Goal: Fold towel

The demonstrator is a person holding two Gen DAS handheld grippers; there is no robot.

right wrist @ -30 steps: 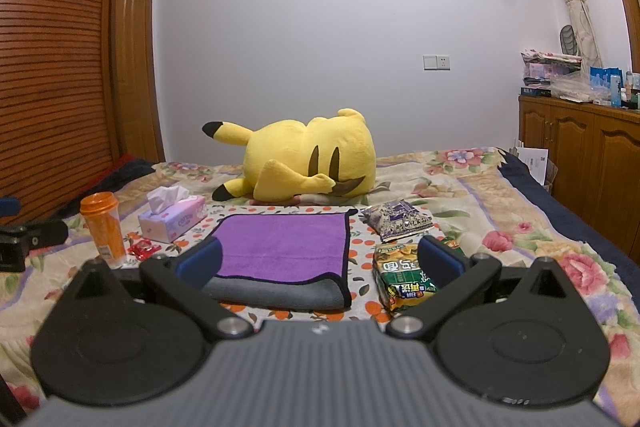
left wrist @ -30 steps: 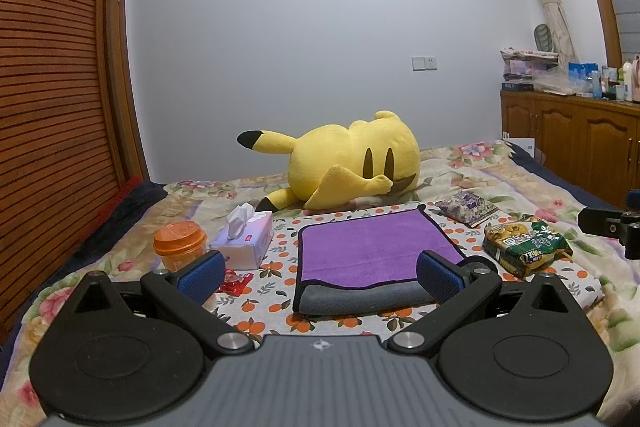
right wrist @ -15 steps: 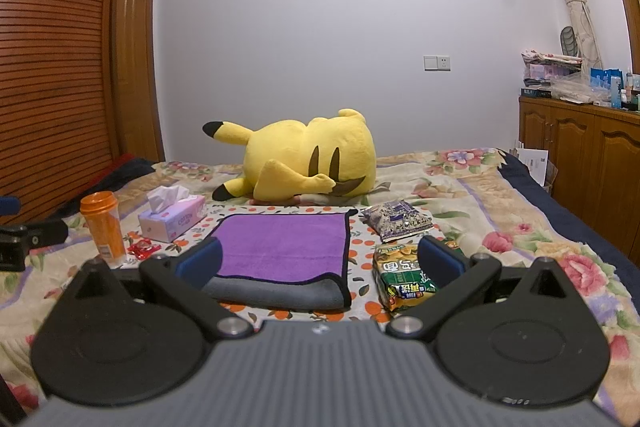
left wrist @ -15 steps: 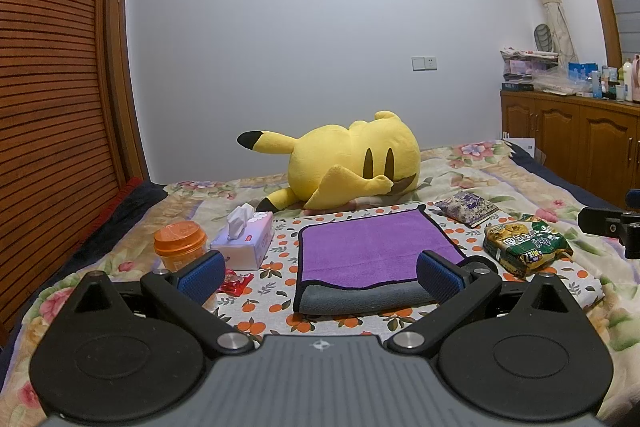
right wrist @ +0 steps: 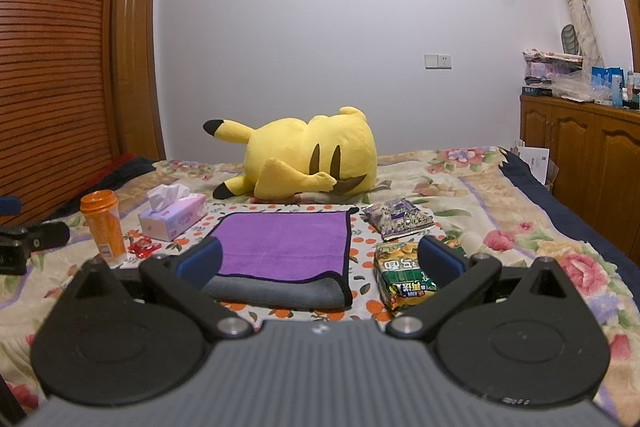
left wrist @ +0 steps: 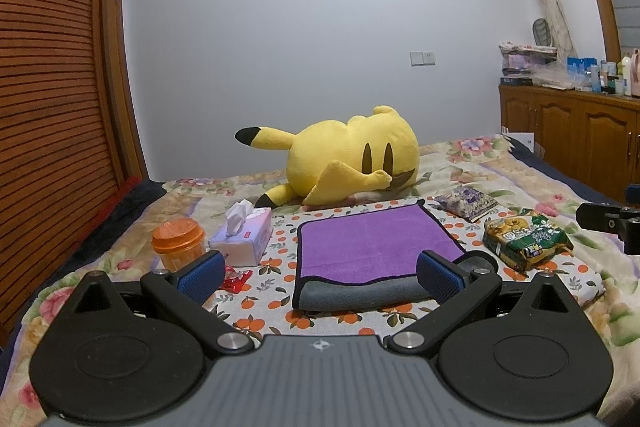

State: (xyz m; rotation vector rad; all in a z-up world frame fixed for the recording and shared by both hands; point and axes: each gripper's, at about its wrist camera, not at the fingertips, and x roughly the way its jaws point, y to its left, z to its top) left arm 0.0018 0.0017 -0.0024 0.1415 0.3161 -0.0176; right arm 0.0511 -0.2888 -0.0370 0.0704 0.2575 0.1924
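One fold looks already made in the purple towel (left wrist: pixel 372 247), laid flat on the patterned cloth (left wrist: pixel 280 267), while both the left gripper (left wrist: pixel 320 273) and right gripper (right wrist: pixel 320 259) are held wide apart, empty, short of it.

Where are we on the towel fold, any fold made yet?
Done: the purple towel shows one fold, its gray underside rolled up along the near edge, flat on the bed.
In hand: nothing. The left gripper and right gripper are open, hovering short of the towel.
Left: probably another fold, if a smaller bundle is wanted.
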